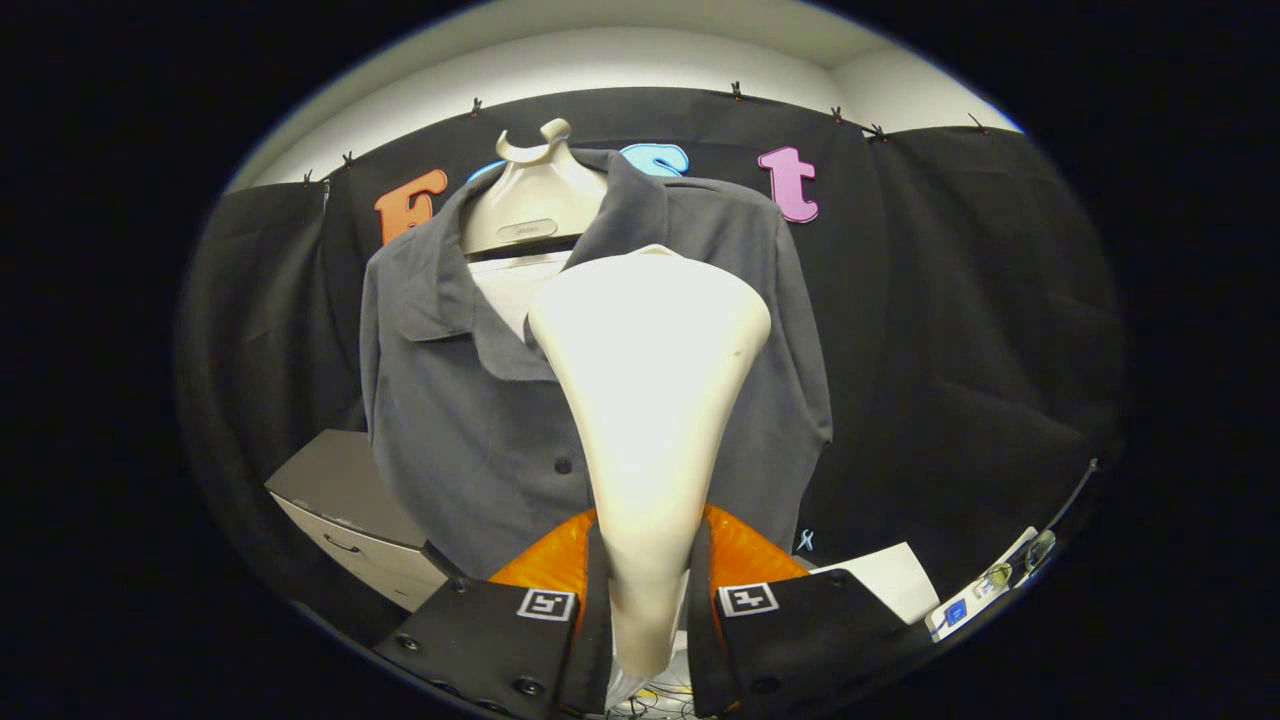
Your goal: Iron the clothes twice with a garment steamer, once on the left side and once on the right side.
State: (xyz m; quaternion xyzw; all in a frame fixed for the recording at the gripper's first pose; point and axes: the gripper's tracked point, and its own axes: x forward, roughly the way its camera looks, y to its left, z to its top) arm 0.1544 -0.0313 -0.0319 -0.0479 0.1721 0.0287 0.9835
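My gripper [648, 600] is clamped on the neck of the garment steamer [650, 400], one finger pressing each side of its narrow lower part. The steamer is cream-white and rises straight ahead from between the fingers, widening into a broad, rounded head.

Just beyond that head hangs a dark grey shirt [470, 420], facing me with its collar open and a dark button visible on the placket just to the left of the steamer's neck. The steamer head covers the middle and right of the shirt's chest; I cannot tell whether it touches the fabric. The shirt hangs on a pale hanger form [530, 190] whose hooked top shows above the collar.

Low to the left of my fingers, beside the shirt's hem, is a grey cabinet [345, 505] with a drawer handle. Low to the right lies a white sheet [885, 575], and further right a small white and blue item [965, 608].
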